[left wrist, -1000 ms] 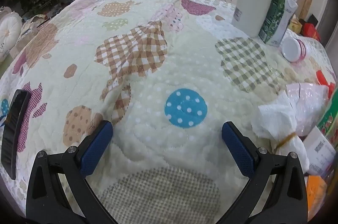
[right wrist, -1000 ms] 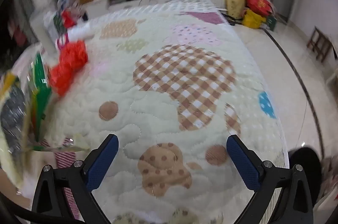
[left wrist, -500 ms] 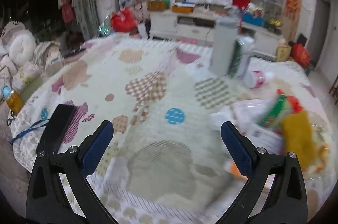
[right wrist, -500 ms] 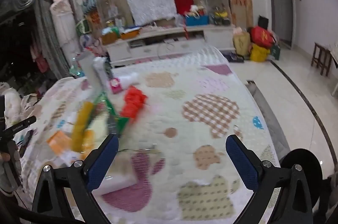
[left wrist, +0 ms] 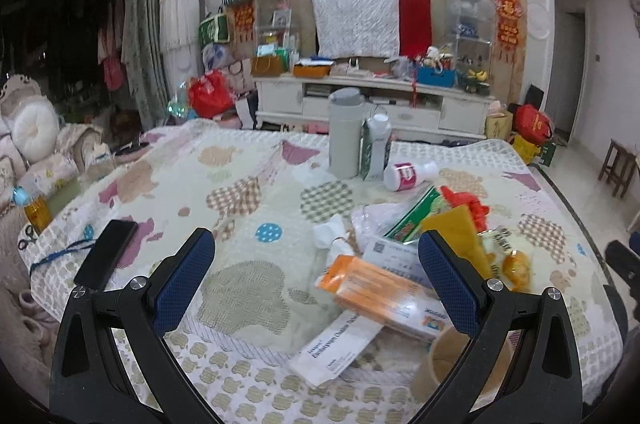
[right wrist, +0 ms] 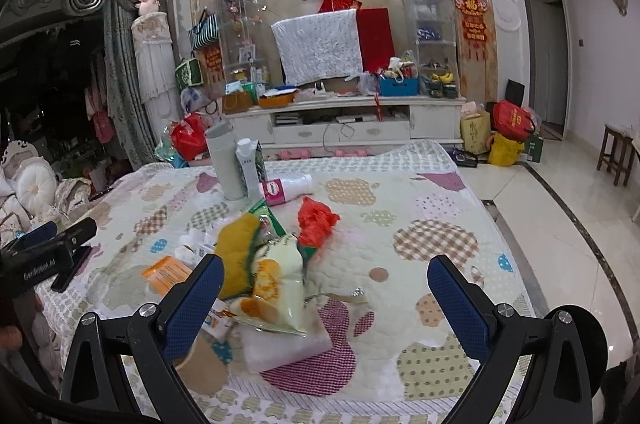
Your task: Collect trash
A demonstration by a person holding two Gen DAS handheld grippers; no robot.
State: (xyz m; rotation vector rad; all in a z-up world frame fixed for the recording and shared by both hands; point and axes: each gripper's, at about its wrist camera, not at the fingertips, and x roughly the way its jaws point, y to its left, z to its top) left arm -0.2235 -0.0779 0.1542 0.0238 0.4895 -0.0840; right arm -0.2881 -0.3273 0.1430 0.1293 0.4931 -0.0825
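Trash [left wrist: 384, 284] fills the left wrist view where a second ago only bare quilt [left wrist: 240, 183] showed — an orange box [left wrist: 372, 288], white papers, a green packet and a red bag heaped on the bed just right of and under the left tongs [left wrist: 316, 284], which stand wide open and empty, now pulled back and raised so the grey flask [left wrist: 346, 135] stands far off. From the right wrist the view has likewise drawn back — the same heap [right wrist: 264, 264], earlier a blur at the left edge, lies by the left pad of the right tongs [right wrist: 324, 304], jaws spread and holding nothing.
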